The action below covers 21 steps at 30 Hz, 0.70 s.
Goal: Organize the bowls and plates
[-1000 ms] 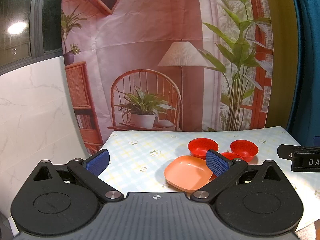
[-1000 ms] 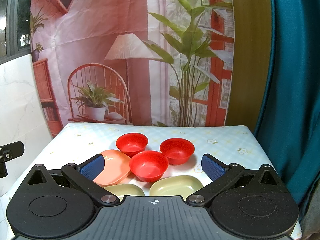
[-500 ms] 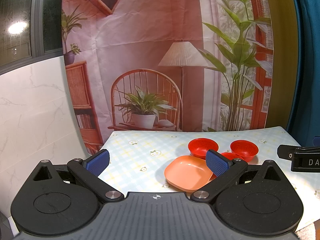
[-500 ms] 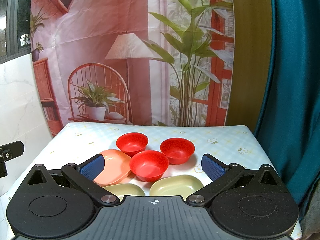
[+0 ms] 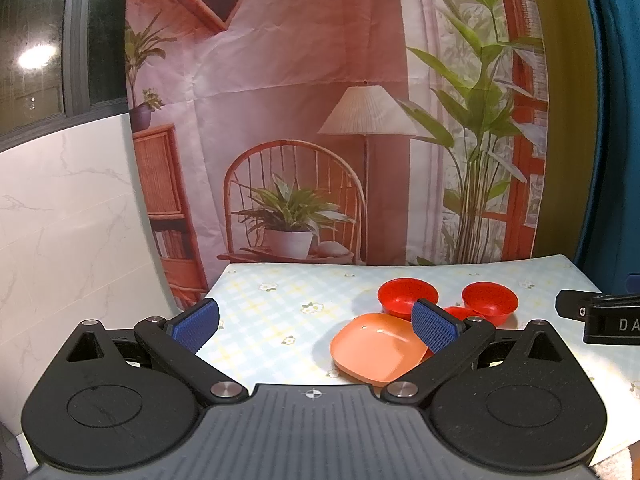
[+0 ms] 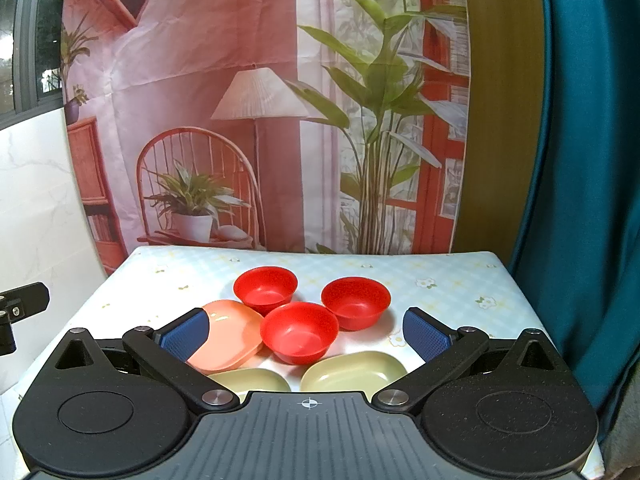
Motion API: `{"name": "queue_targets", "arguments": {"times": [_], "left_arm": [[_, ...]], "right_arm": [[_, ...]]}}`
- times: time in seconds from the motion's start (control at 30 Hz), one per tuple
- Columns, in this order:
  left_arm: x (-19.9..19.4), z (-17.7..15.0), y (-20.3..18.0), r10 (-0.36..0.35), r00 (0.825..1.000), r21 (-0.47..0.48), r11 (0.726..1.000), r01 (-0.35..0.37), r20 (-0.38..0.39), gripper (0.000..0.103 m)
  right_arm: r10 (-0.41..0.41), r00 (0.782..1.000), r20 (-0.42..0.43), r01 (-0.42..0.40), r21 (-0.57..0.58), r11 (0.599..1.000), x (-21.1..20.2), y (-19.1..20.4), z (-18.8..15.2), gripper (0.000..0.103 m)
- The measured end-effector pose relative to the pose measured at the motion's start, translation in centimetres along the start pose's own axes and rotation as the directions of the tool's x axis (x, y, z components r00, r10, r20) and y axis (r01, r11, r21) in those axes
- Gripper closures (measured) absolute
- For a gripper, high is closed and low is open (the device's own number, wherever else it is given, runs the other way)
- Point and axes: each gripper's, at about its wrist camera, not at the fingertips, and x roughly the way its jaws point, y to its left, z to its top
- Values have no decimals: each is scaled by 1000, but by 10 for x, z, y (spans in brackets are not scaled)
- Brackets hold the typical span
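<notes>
Both hand-held grippers, left gripper (image 5: pixel 315 320) and right gripper (image 6: pixel 307 330), hang over the table's near edge, jaws spread wide, holding nothing.

Nothing has shifted over the last second, so sorting has not begun. On the table (image 6: pixel 460 276): orange plate (image 6: pixel 228 336) toward the left edge, two green plates (image 6: pixel 356 372) nearest, three red bowls (image 6: pixel 299 332) clustered mid-table, none stacked.
</notes>
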Motion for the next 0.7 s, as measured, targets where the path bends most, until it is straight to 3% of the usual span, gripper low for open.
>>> {"name": "queue_targets", "arguments": {"times": [0.43,0.7], "left_arm": [[10,2,-5,31,999,25,999,-32,31,0],[39,-1,-3,10,1000,-30,1000,-10,24,0]], "right_arm": [[46,998,45,-49,60,997,11,-8,3,0],[47,997,54,-50,64,997,41,-18,-4,0]]}}
